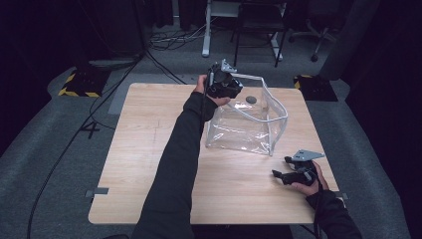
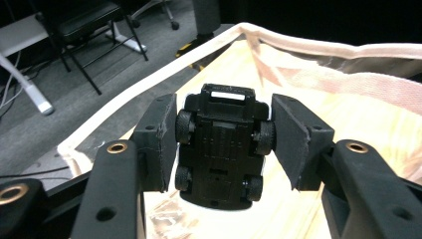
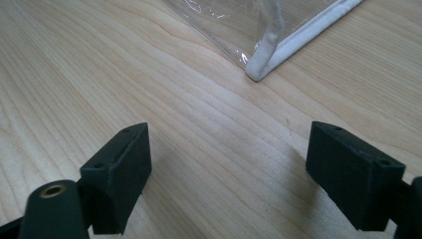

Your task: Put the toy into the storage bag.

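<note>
Your clear plastic bag [image 1: 249, 124] with white trim stands open on the wooden bench [image 1: 149, 164], and a small dark round thing [image 1: 251, 99] shows through it near the far wall. Your left hand-held gripper [image 2: 224, 144] is clenched on a black toy car [image 2: 221, 149], underside toward the camera, held over the bag's rim at its far left corner. Your right hand-held gripper [image 3: 249, 174] rests released on the bench, just beside the bag's near right corner. Grey carpet, cables and chair legs lie beyond.
</note>
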`<state>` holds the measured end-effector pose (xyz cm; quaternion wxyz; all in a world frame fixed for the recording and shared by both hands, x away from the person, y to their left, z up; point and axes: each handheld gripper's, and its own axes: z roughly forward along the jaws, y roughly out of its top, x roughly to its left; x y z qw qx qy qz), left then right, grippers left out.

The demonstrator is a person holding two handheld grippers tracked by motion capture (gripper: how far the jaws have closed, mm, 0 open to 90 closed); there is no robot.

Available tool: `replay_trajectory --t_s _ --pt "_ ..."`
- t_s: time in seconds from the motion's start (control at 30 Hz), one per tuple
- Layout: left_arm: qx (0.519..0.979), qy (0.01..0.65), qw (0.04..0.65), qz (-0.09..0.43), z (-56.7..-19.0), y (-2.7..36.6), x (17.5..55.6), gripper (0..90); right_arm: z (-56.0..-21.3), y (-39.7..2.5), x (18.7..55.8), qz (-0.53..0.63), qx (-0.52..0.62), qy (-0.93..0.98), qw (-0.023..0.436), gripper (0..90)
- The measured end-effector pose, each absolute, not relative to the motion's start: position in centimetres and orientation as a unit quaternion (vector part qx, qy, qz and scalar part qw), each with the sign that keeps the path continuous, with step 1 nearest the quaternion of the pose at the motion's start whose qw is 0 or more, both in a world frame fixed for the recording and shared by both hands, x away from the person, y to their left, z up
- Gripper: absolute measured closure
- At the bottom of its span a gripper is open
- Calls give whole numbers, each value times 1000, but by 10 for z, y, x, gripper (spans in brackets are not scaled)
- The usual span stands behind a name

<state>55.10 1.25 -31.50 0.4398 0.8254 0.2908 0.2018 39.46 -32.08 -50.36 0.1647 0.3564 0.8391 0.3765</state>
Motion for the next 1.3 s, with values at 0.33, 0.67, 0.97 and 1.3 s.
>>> replay_trajectory --t_s 0.33,0.67,0.97,1.3 --pt "827 298 432 200 -314 19 564 469 -504 -321 394 377 358 838 163 181" --pt "845 289 406 193 -322 4 572 468 -504 -321 394 377 358 838 163 181" --pt "876 285 341 191 -329 -7 574 468 -504 -321 394 377 356 839 164 181" --pt "901 288 286 154 -327 -7 577 466 -504 -321 394 377 356 839 164 180"
